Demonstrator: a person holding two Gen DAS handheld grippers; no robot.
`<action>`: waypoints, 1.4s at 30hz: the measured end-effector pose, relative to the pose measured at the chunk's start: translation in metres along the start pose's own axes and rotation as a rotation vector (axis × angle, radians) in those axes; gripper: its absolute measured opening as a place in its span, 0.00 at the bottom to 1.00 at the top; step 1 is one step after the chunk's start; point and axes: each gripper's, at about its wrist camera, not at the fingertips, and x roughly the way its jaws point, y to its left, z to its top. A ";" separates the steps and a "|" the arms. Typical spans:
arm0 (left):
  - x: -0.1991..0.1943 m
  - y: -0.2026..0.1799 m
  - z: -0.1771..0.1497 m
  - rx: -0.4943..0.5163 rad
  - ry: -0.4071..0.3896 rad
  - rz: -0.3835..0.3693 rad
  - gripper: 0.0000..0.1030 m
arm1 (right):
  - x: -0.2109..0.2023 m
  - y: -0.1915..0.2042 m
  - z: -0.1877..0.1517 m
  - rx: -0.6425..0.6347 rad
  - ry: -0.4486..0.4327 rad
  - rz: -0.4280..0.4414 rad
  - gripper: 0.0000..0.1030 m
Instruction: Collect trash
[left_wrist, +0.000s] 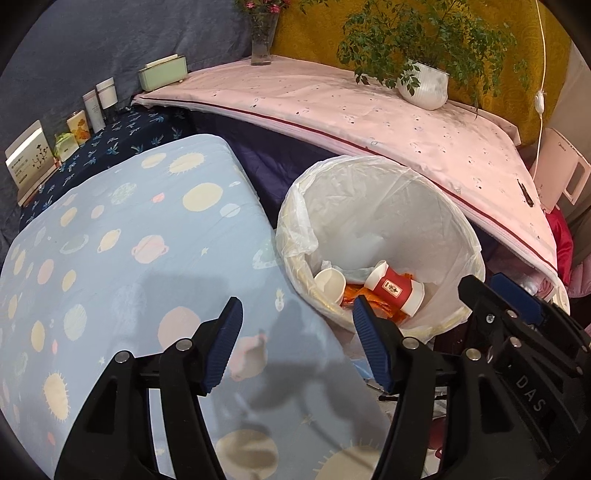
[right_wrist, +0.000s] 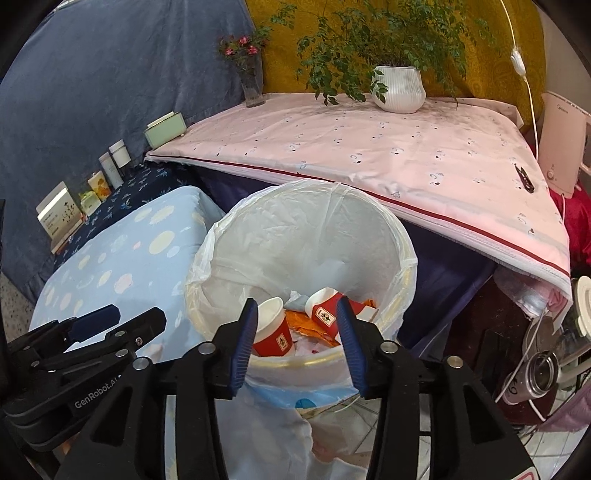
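A round trash bin with a white plastic liner (left_wrist: 369, 206) (right_wrist: 295, 236) stands between the blue patterned bed and the pink-covered table. Inside lie red paper cups (left_wrist: 393, 290) (right_wrist: 273, 338), a white cup (left_wrist: 330, 284) and orange wrappers (right_wrist: 314, 325). My left gripper (left_wrist: 297, 343) is open and empty, over the blue cover just left of the bin's rim. My right gripper (right_wrist: 295, 339) is open and empty, above the bin's near rim. Each gripper shows at the edge of the other's view.
The blue planet-patterned cover (left_wrist: 122, 266) lies left. A pink-covered table (right_wrist: 369, 155) holds a white potted plant (right_wrist: 399, 88), a flower vase (right_wrist: 253, 88) and a green box (right_wrist: 164, 129). Small boxes and bottles (left_wrist: 74, 129) line the left. A white appliance (right_wrist: 561, 144) and cables stand right.
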 end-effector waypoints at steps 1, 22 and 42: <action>0.000 0.001 -0.002 0.000 0.001 0.007 0.59 | -0.002 0.000 -0.001 -0.005 -0.001 -0.004 0.47; -0.004 0.017 -0.038 -0.048 0.004 0.088 0.87 | -0.014 -0.005 -0.024 -0.064 0.017 -0.075 0.85; -0.009 0.019 -0.052 -0.077 0.001 0.111 0.92 | -0.015 0.000 -0.039 -0.097 0.051 -0.105 0.93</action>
